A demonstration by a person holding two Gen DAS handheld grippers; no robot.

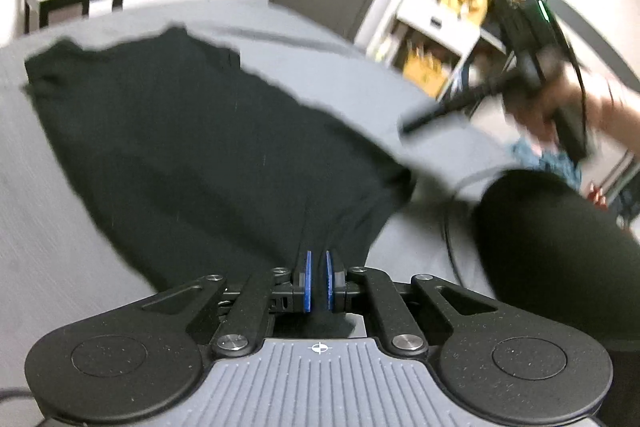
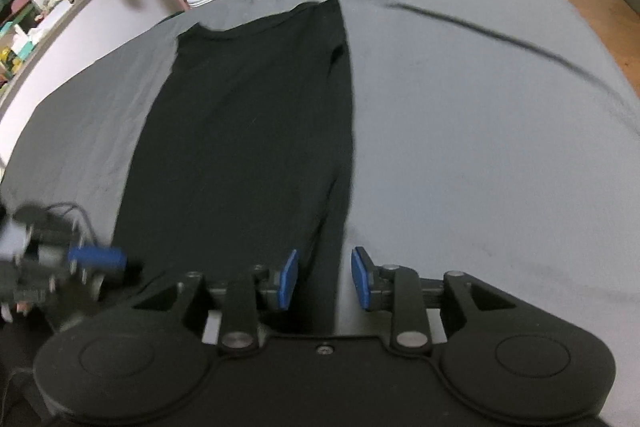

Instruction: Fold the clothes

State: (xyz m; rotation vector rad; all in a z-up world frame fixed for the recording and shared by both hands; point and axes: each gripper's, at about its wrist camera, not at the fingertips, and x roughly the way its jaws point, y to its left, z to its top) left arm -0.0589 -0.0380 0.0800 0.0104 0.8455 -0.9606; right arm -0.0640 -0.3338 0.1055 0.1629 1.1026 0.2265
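A long black garment (image 2: 248,131) lies stretched lengthwise on a bed covered with a grey sheet (image 2: 480,131), its sides folded inward into a narrow strip. The left claw (image 1: 318,281) is clamped tight on the near hem, the cloth bunched between its blue pads (image 1: 307,281) and pulled into ridges. The right claw (image 2: 325,279) hangs with its jaws spread apart over the near right edge of the garment, gripping nothing; the cloth runs between its blue pads (image 2: 289,277). From the left view, a person's hand (image 1: 540,115), blurred, holds the right tool above the bed. A dark cable (image 2: 500,35) crosses the sheet.
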